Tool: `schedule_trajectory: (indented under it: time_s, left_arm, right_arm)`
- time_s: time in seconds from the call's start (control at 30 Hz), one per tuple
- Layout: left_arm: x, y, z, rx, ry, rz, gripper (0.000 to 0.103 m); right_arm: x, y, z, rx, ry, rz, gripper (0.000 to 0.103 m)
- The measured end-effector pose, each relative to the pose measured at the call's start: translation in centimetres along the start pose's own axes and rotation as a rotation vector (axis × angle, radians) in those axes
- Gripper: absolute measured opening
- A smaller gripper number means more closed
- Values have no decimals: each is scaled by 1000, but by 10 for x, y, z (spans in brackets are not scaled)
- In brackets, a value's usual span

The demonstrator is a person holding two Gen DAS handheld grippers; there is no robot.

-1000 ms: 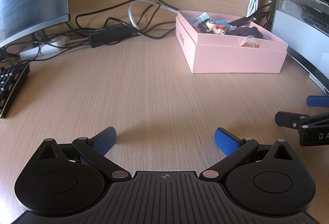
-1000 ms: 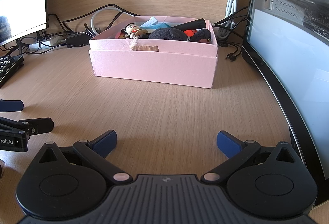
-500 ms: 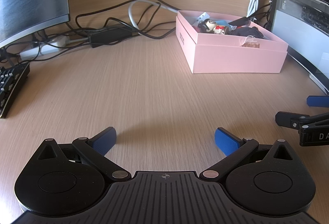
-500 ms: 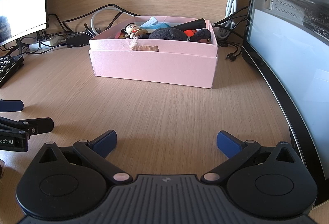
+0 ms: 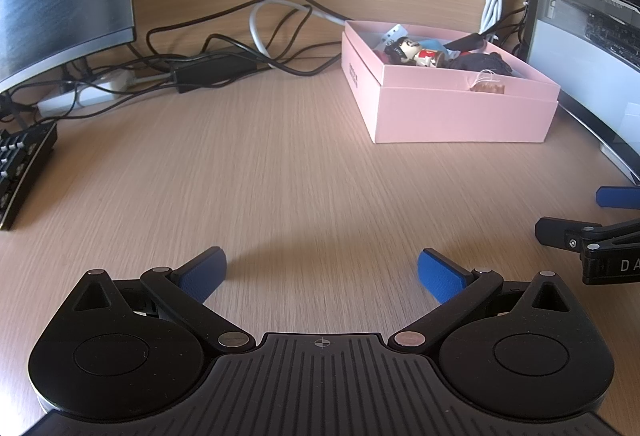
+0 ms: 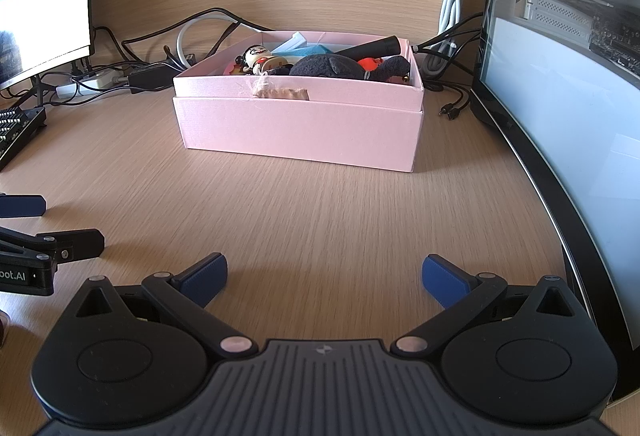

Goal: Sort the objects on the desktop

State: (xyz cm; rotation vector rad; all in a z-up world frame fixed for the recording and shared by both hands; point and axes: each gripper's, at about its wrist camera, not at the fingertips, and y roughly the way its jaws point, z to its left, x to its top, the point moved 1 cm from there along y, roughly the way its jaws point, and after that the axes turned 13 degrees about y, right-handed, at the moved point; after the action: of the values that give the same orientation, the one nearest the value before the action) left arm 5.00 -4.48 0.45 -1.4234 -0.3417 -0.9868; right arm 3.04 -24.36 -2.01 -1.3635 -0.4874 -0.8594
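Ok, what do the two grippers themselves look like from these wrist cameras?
Both match: the left gripper and the right gripper have matte black bodies with a ribbed centre, two round discs, silver pivot pins and black link arms ending in blue textured pads. Seen side-on, each carries white lettering, only partly readable. No cables, hands or sleeves show.

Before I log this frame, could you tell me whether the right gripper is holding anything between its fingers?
No, the right gripper stands wide open over bare desk, well short of the pink box.
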Motion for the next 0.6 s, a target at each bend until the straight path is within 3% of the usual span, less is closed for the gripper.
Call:
schedule_trajectory:
  time_s: [0.6]
  left_arm:
    - [-1,-3,1,-18,10,11,103]
  right_arm:
    - [0,0,0,0,0,0,103]
